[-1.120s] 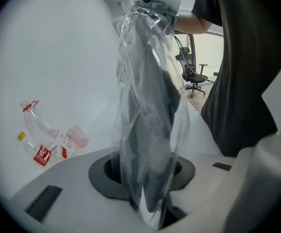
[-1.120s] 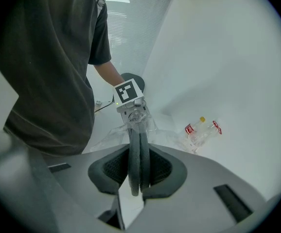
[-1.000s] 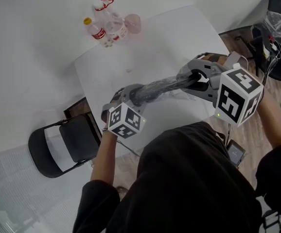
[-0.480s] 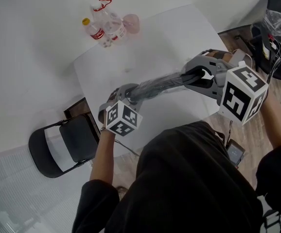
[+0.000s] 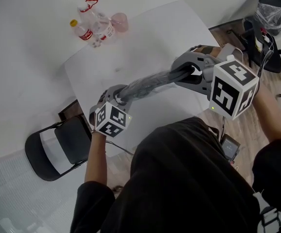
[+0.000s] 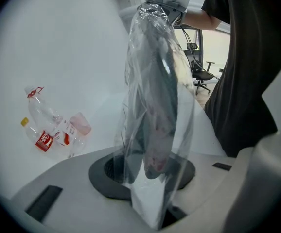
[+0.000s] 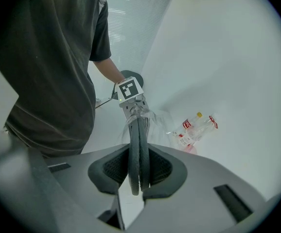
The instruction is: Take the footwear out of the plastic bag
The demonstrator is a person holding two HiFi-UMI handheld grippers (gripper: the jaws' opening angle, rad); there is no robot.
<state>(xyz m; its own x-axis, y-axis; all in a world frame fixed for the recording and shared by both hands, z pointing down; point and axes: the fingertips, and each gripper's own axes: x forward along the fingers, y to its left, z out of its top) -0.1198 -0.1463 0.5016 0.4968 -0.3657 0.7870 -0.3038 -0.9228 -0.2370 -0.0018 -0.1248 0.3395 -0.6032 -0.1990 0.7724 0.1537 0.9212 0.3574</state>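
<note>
Footwear [image 5: 152, 83]: dark flat pair, soles face to face, strung out near level across centre of head view, up off the white surface [image 5: 145, 33]. Wrapped for most of its length in clear plastic bag [image 5: 129, 90], film crinkled tight round it.

Left tool [image 5: 115, 95], lower left of centre: pinching the bag's clear end, film trapped between the pads, dark tip of the pair just above them inside the bag. Marker cube facing the camera, bare forearm behind it.

Right tool [image 5: 185, 74], right of centre: pressed onto the opposite end, both soles clamped edge-on between the pads. Bag flaring out further along, toward the other tool. Large marker cube nearest the camera.

Both tools facing each other, load stretched between.

Around:
- clear plastic bottles [image 5: 89, 28], red labels, one yellow cap, lying beyond the surface's upper-left edge; pink cup [image 5: 119, 22] touching them
- black folding chair [image 5: 58, 147], lower left, beside the surface
- bin with clear liner [image 5: 272, 8], upper right corner, on wood floor
- dark shirt [image 5: 189, 178] filling bottom of frame
</note>
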